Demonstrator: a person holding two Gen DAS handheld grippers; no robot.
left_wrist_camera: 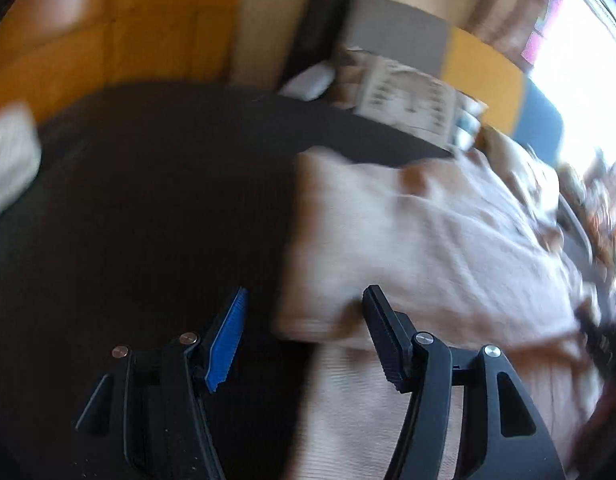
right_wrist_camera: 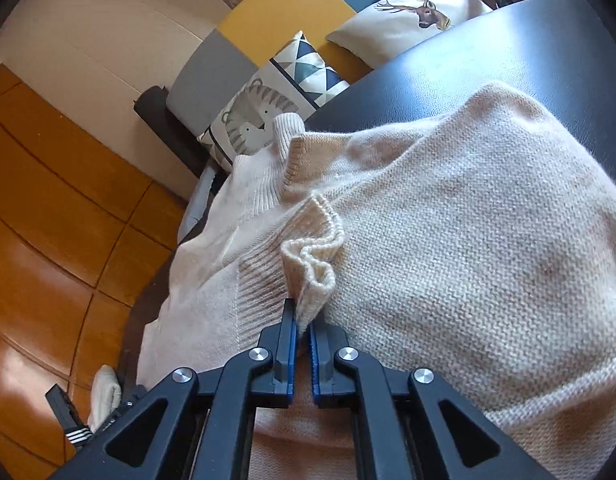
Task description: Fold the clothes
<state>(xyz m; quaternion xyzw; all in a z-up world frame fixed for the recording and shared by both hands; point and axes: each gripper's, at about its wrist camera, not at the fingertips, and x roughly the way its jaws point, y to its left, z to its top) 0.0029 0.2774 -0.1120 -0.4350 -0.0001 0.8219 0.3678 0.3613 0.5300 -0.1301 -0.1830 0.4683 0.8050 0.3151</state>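
Observation:
A cream knitted sweater (right_wrist_camera: 447, 248) lies spread over a dark round table (right_wrist_camera: 507, 44), one part hanging over the table's left rim. My right gripper (right_wrist_camera: 304, 312) is shut on a bunched ribbed edge of the sweater (right_wrist_camera: 313, 264), which sticks up between its blue pads. In the blurred left wrist view the same sweater (left_wrist_camera: 427, 240) covers the right half of the dark table (left_wrist_camera: 148, 200). My left gripper (left_wrist_camera: 304, 304) stands open over the sweater's near left corner, its right finger above the cloth and its left finger above bare tabletop. Nothing is pinched between them.
A bench behind the table holds patterned cushions (right_wrist_camera: 264, 108), and one with a deer (right_wrist_camera: 411, 12). Orange wood floor (right_wrist_camera: 48, 220) lies left of the table. A pale cloth bundle (right_wrist_camera: 106, 396) and a dark object sit at the lower left. Another pale cloth (left_wrist_camera: 8, 160) lies at the table's left edge.

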